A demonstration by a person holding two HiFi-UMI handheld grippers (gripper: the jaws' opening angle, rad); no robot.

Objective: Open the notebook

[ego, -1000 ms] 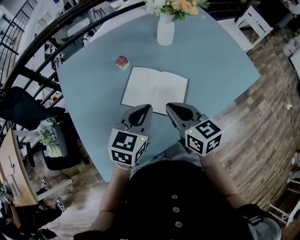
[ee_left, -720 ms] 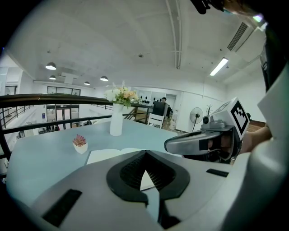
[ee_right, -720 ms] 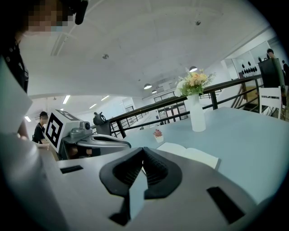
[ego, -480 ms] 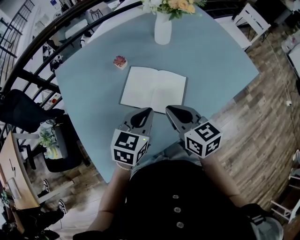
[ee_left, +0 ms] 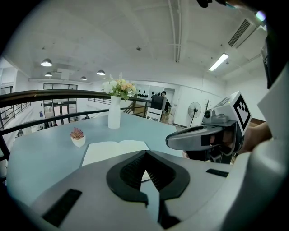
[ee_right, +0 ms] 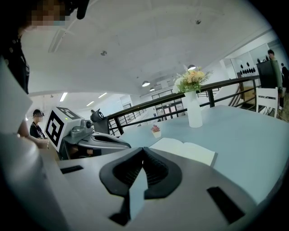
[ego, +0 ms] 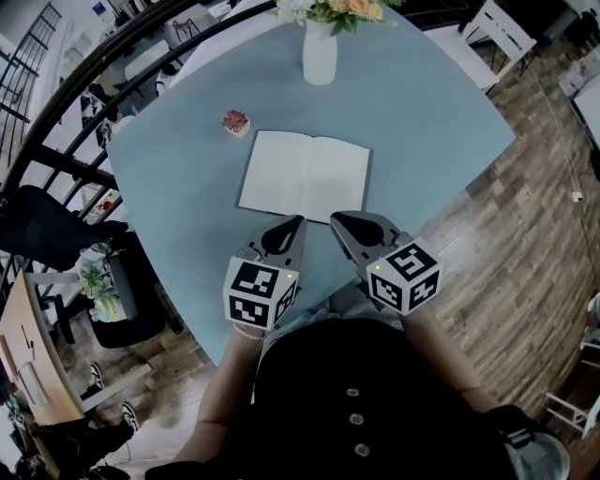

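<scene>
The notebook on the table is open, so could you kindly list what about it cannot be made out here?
Head view: any writing on the notebook pages is too small to tell; its cover lies face down, hidden by the pages.
Left gripper view: its near edge is hidden behind the left gripper.
Right gripper view: its near edge is hidden behind the right gripper.

Ahead of the grey left gripper (ego: 298, 221) and grey right gripper (ego: 336, 217), both wearing black-and-white marker squares, the notebook (ego: 305, 175) is showing blank white pages against the pale blue table (ego: 187, 206). Beyond it, a white vase (ego: 319, 56) is holding peach flowers (ego: 361, 9).
</scene>
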